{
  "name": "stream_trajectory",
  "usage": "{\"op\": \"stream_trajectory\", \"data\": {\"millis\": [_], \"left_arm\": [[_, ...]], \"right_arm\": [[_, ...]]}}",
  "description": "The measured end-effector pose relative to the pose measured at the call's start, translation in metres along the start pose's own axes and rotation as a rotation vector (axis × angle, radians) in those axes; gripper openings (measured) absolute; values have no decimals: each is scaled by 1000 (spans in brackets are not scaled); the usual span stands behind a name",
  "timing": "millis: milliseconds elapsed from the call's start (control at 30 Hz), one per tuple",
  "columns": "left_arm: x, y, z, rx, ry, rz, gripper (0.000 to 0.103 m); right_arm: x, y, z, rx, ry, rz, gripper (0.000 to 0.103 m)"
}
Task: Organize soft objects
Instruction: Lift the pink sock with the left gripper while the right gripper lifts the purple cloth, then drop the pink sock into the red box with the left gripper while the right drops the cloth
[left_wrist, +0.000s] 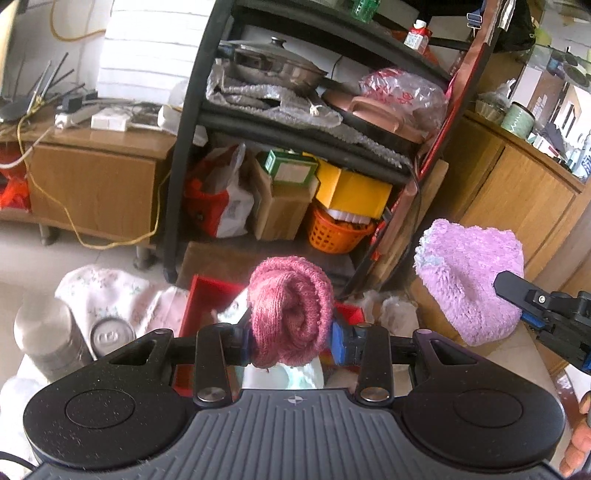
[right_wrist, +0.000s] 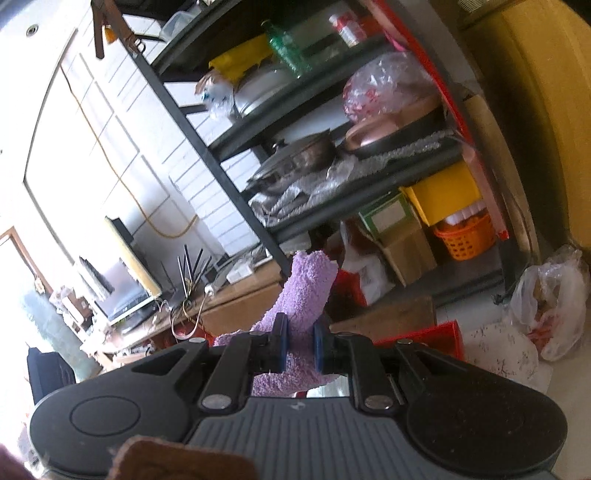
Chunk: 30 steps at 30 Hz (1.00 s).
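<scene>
My left gripper (left_wrist: 291, 341) is shut on a rolled dark pink knit sock (left_wrist: 291, 310), held up in the air above a red bin (left_wrist: 208, 295). In the left wrist view my right gripper (left_wrist: 506, 284) enters from the right, shut on a fluffy lilac sock (left_wrist: 469, 280) that hangs beside the pink one, apart from it. In the right wrist view the same lilac sock (right_wrist: 308, 284) stands up between my right gripper's (right_wrist: 300, 347) blue pads (right_wrist: 280, 343), which pinch it tightly. The red bin (right_wrist: 424, 336) shows just beyond it.
A black shelf rack (left_wrist: 192, 122) with pots, boxes and an orange basket (left_wrist: 336, 232) stands straight ahead. Wooden cabinets (left_wrist: 517, 184) flank it. Steel cans (left_wrist: 48, 336) and a floral cloth (left_wrist: 110, 291) lie at the lower left. A plastic bag (right_wrist: 550, 295) sits on the floor at right.
</scene>
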<state>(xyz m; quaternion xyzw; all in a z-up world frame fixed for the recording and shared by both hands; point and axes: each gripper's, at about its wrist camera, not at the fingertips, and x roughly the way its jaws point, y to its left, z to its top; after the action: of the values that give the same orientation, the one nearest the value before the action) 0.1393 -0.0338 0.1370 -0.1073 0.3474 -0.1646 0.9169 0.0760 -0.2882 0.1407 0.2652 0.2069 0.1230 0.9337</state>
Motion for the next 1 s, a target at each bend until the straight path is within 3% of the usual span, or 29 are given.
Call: {"op": "stream_trajectory", "data": {"millis": [200,467,533,600,667,700,767,800,1000], "left_arm": [[27,-1,10,3,2,29,40],[95,28,4,-31,103,130,41],[112,35,-2,-24,139,156,46],[124,43,-6,-45,169,170,62],[129,48,-7,-69,183,158,64],[129,49,-8,-71,190,151,68],[129,49,-9,-68,191,164,74],[128,48,-9,-59,190,170,74],[105,43,-8,-47,180,156,75]], "right_arm": [[25,-13,7,11,-14,-50,0],[94,-48,-4,-16,72,-183,0],[113,-61,-14,-4,105,-215,0],[132,-71,-24,-9,162,-240,0],[147,-78,-34,-13,222,-275,0],[151,-80,-38,-15,238,-281,1],[158,-80,-43,-36,287,-304,21],[158,-80,-45,-46,291,-319,25],[144,-77,-46,-46,293,-330,28]]}}
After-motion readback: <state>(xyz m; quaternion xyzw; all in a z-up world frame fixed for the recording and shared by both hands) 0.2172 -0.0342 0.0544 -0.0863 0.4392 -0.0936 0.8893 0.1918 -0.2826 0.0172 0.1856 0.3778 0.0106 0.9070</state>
